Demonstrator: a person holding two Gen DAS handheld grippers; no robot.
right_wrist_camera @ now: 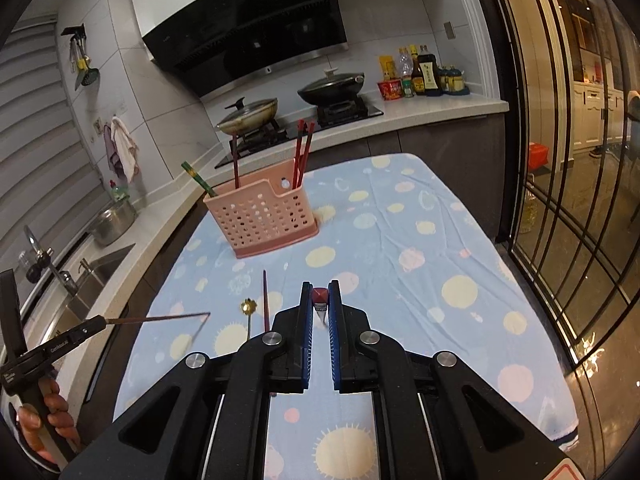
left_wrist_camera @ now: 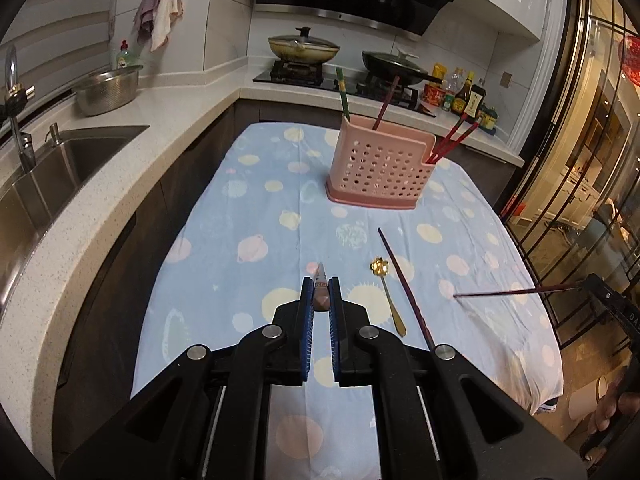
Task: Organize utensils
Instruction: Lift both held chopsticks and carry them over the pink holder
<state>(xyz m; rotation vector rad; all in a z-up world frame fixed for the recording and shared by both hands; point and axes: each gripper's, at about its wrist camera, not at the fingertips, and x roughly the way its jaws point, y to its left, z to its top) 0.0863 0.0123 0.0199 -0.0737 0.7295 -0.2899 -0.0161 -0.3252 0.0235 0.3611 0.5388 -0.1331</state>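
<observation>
Left wrist view
Left gripper (left_wrist_camera: 321, 294): jaws clamped on a dark chopstick (left_wrist_camera: 321, 285), seen end-on, tip forward over the blue spotted tablecloth (left_wrist_camera: 248, 208).
Step in hand: both tools loaded, carry to the pink utensil holder (left_wrist_camera: 380, 168) ahead (green, brown and red chopsticks already standing in it).
Loose on the cloth: gold spoon (left_wrist_camera: 387, 292) and a dark red chopstick (left_wrist_camera: 404, 286) just beside it, not touching as far as can be told.
Right edge: right gripper (left_wrist_camera: 585, 286) gripping a second chopstick (left_wrist_camera: 516, 291), pointing inward.

Right wrist view
Right gripper (right_wrist_camera: 320, 298): jaws closed on that chopstick, red butt end (right_wrist_camera: 320, 295) showing between the pads.
Left gripper, far left: stick held level above the cloth.
Next move, as a judgement: lift, tilt tip down, line up over a holder compartment, then release.
Hard to make out: holder's inner dividers hidden behind its wall; held sticks strongly foreshortened in each own view; loose chopstick's lower end cut off by the gripper body.
</observation>
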